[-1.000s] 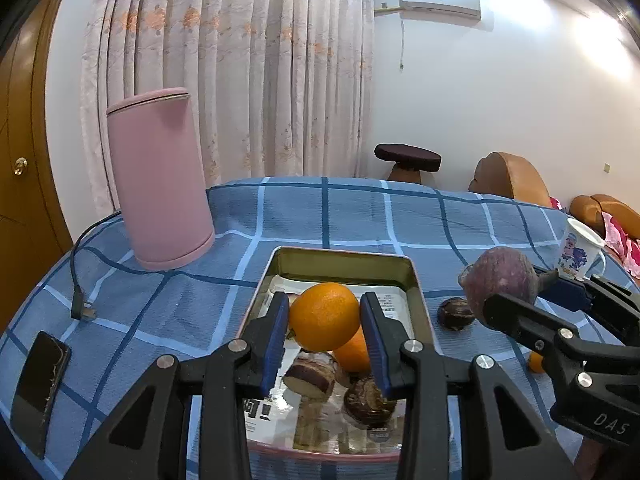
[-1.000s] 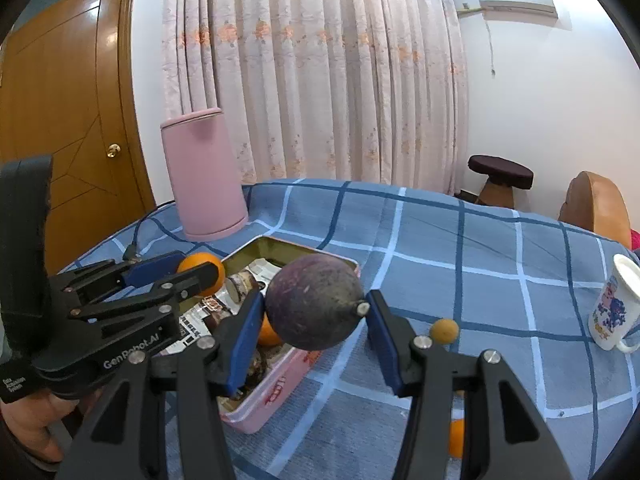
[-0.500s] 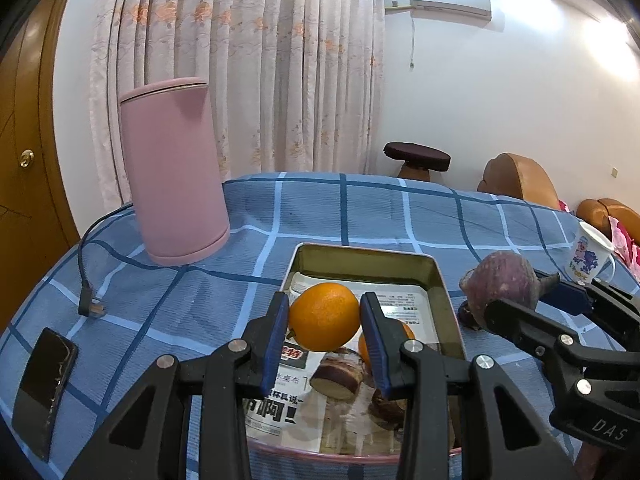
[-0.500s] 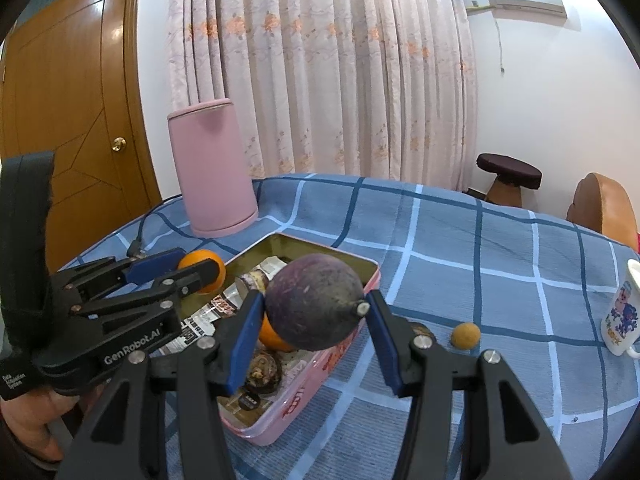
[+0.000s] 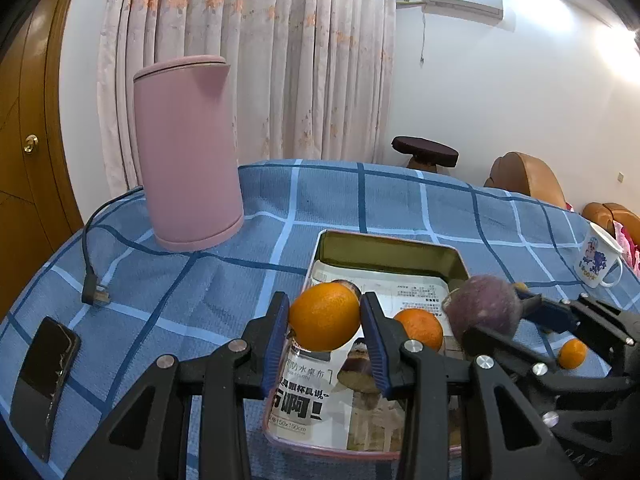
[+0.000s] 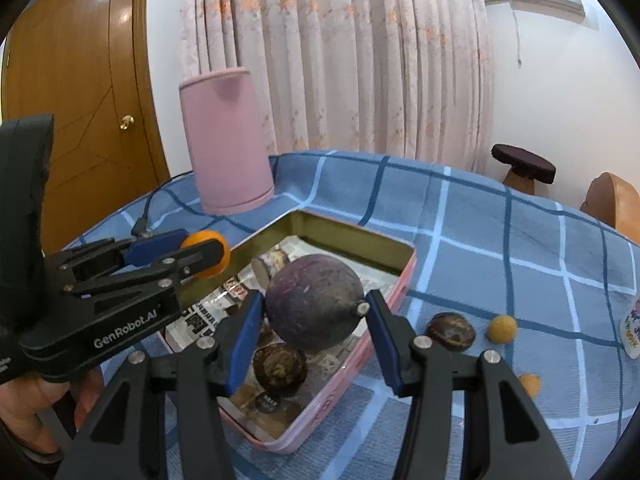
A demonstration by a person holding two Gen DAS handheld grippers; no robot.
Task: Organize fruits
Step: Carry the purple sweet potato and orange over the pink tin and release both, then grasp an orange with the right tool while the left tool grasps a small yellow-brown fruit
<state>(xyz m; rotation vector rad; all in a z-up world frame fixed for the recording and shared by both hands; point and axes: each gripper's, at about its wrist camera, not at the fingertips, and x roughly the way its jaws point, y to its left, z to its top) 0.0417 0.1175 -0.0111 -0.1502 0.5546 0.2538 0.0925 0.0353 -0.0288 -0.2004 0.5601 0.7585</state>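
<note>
My left gripper (image 5: 325,326) is shut on an orange (image 5: 324,316) and holds it above the near left part of a pink tin tray (image 5: 384,246). My right gripper (image 6: 314,312) is shut on a round purple fruit (image 6: 314,306) above the tray (image 6: 360,242). The tray is lined with printed paper and holds another orange (image 5: 420,328) and a dark brown fruit (image 6: 280,364). The left gripper and its orange (image 6: 208,252) also show in the right wrist view, at the tray's left side.
A tall pink kettle (image 5: 188,152) with a black cord stands at the far left. A phone (image 5: 44,376) lies at the near left. A dark fruit (image 6: 450,330) and small orange fruits (image 6: 502,328) lie right of the tray, near a printed cup (image 5: 598,256).
Both grippers have moved left and nearer the tray with their fruits still held. The purple fruit now hangs over the tray's near part.
</note>
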